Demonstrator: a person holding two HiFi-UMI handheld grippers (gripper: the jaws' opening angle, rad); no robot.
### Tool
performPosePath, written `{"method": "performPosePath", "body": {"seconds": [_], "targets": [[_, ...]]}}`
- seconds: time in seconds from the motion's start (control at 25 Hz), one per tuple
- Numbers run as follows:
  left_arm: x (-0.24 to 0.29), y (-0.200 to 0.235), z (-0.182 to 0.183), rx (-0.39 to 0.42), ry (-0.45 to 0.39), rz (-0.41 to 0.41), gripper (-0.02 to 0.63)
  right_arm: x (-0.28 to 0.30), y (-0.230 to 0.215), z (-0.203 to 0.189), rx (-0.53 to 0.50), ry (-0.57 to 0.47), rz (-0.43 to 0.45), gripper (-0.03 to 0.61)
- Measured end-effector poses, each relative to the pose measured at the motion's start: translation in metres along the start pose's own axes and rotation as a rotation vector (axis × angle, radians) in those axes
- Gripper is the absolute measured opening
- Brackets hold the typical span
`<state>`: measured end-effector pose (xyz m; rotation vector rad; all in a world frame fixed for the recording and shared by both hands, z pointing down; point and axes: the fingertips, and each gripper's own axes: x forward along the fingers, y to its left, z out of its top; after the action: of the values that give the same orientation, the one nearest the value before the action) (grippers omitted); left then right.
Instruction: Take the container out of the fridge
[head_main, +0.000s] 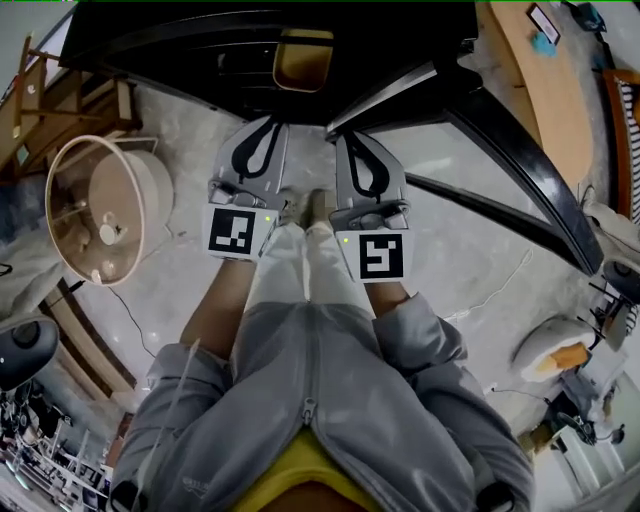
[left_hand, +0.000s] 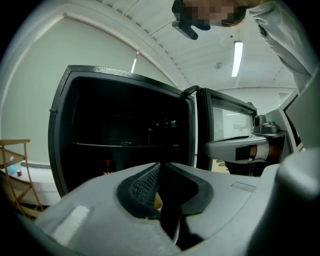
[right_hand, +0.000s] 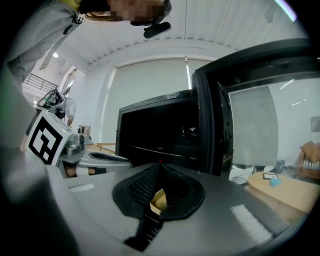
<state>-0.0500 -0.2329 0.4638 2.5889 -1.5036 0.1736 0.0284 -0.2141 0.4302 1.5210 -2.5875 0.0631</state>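
Observation:
The black fridge stands open straight ahead, its door swung out to the right. On a shelf inside sits a tan container. My left gripper and right gripper are side by side just in front of the opening, short of the container, both shut with nothing between the pads. In the left gripper view the closed gripper points at the dark fridge interior; the container is not discernible there. The right gripper faces the fridge beside the door.
A round beige stand is on the floor to the left, with a wooden chair behind it. A wooden table stands behind the open door. A white and orange object lies at the right. The person's legs are below the grippers.

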Motion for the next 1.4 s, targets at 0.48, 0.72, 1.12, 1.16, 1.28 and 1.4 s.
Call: {"method": "performPosePath", "body": {"seconds": [0.48, 0.72, 1.12, 1.16, 1.28, 1.4], "targets": [[0.023, 0.013, -0.079, -0.021, 0.071, 0.000, 0.229, 0.011, 0.000, -0.052, 0.025, 0.022, -0.042, 0.000], [0.043, 0.015, -0.116, -0.007, 0.084, 0.019, 0.340, 0.010, 0.005, -0.070, 0.040, 0.018, -0.045, 0.000], [0.087, 0.034, -0.183, -0.057, 0.201, 0.077, 0.457, 0.012, 0.002, -0.093, 0.042, 0.050, -0.051, 0.000], [0.091, 0.034, -0.189, -0.051, 0.214, 0.076, 0.463, 0.012, 0.001, -0.095, 0.043, 0.052, -0.051, 0.000], [0.103, 0.033, -0.202, -0.037, 0.237, 0.065, 0.481, 0.014, -0.002, -0.096, 0.050, 0.055, -0.051, 0.000], [0.114, 0.036, -0.213, -0.019, 0.261, 0.073, 0.497, 0.014, -0.003, -0.097, 0.057, 0.052, -0.052, 0.000]]}}
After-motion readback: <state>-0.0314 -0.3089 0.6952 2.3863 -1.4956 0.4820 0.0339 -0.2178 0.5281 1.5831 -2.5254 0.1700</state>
